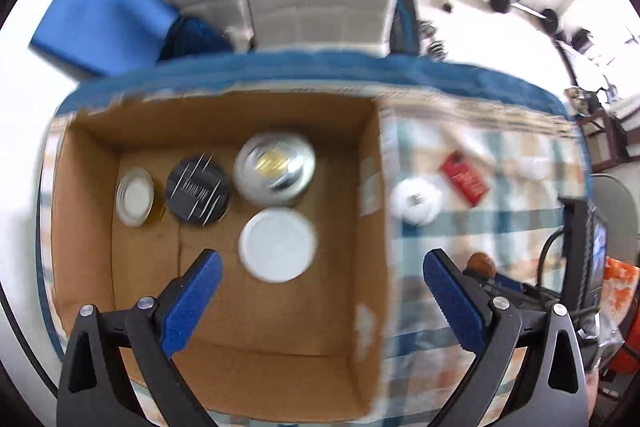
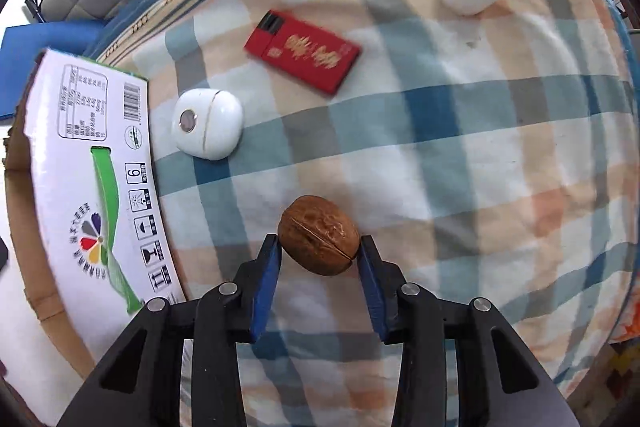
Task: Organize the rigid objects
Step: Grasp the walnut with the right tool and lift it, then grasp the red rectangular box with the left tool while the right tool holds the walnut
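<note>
On the checked cloth, the right hand-held gripper (image 2: 319, 247) holds a round brown walnut (image 2: 319, 239); the left hand-held gripper (image 1: 322, 267) hangs wide above the brown cardboard box (image 1: 88, 219).

Four jars (image 1: 276, 244) stand in the box (image 1: 88, 211); right of it on the cloth (image 2: 460, 147) lie case (image 2: 207, 123), pack (image 2: 303, 57), walnut (image 2: 318, 235).

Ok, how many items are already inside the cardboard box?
4: a small glass jar at far left, a black lid beside it, a shiny tin at the back, a white lid in front of that. Motion blur could hide more.
</note>
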### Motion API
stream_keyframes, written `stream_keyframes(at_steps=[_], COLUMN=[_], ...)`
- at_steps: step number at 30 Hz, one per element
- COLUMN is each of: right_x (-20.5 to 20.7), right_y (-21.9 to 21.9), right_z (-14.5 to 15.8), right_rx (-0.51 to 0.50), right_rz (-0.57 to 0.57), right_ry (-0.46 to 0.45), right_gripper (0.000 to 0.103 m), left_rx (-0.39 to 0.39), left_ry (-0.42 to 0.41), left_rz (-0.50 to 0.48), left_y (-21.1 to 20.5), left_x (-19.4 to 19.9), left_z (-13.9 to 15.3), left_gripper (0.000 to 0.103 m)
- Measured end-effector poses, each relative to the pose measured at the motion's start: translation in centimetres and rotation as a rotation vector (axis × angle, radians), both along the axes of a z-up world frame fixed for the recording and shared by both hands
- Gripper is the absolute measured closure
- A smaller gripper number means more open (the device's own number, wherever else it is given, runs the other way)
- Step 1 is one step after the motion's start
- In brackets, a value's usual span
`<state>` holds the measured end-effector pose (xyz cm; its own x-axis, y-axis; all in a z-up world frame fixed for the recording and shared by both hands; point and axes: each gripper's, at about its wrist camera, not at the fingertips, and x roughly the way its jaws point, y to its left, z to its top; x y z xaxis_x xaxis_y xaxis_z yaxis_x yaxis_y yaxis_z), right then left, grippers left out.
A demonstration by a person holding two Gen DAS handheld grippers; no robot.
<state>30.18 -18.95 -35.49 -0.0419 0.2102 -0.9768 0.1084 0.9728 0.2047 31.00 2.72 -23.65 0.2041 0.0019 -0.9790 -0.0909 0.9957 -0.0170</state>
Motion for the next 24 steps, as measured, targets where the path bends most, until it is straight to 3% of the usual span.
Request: stream_keyframes(at_steps=[4, 7, 14, 24], right_x=[-0.3, 0.1, 3.0, 5.5], right_y=[-4.8, -8.6, -15.5, -16.6], right_z=[1.7, 2.0, -0.1, -3.0], right_rx=[-0.032, -0.057, -0.068, -0.049], right_rz=[-0.022, -0.063, -0.134, -0.108], right_ry=[-0.005, -0.007, 0.023, 0.071], right_gripper=[0.061, 0.061, 0.061, 0.061], left_rx=[-0.017, -0.014, 0.024, 0.07], left_ry=[-0.017, 0.015, 0.206, 0.378], left_rz=[-0.093, -0.173, -0.306, -0.417], left_y=[-4.5, -8.6, -14.5, -17.4], left_x=[2.2, 4.6, 9.6, 11.7], left_z=[1.4, -0.1, -8.3, -17.0], left_gripper=[0.0, 0.0, 0.0, 0.0])
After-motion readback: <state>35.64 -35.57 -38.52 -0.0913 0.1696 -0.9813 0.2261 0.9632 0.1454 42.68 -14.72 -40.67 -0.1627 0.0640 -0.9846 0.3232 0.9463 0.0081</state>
